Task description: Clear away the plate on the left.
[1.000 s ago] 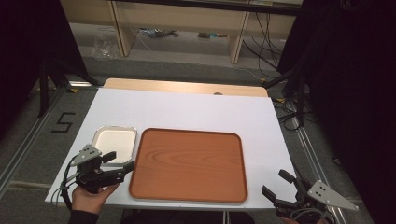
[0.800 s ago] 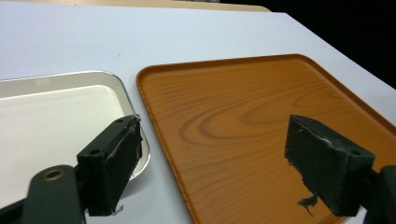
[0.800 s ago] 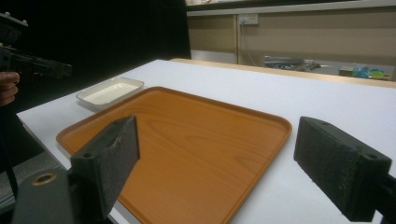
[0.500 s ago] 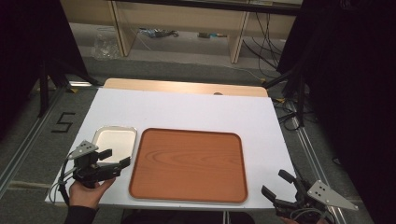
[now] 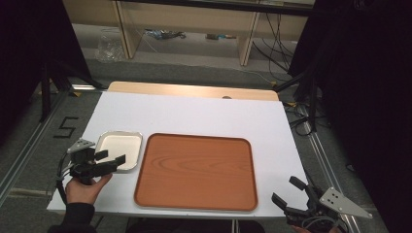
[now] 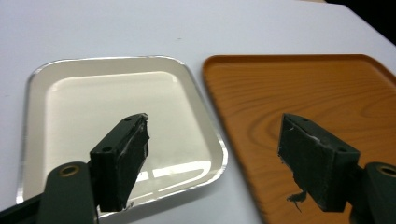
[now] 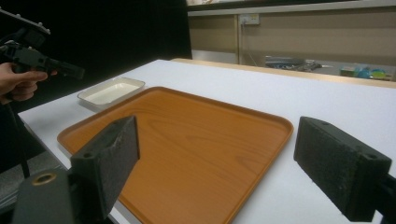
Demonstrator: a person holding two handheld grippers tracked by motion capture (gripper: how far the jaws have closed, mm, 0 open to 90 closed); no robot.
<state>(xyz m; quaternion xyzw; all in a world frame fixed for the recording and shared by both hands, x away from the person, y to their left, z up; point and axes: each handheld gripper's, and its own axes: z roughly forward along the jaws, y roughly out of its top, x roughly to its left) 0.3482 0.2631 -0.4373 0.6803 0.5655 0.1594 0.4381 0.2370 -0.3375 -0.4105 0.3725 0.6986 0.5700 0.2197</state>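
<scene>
- Metal tray (image 5: 119,150): in the high view it is seen on the white bench (image 5: 204,114), just left of the wooden tray (image 5: 197,172) and apart from it. The left tongs (image 5: 109,158) are held over its near left corner, further left and nearer the bench edge than a second ago. The right tongs (image 5: 286,191) are kept off the near right corner of the bench, where they were a second ago.
- Left gripper view: the metal tray (image 6: 116,116) is seen empty beneath the left tongs (image 6: 212,154). The jaws are spread wide and have just been closing a little; nothing is between them and nothing is gripped. The tray's near right corner lies under the gap, so a grasp of its rim is judged to be lined up.
- Right gripper view: the right tongs (image 7: 219,163) are open and empty, aimed over the wooden tray (image 7: 187,140); the metal tray (image 7: 112,92) is seen beyond it.
</scene>
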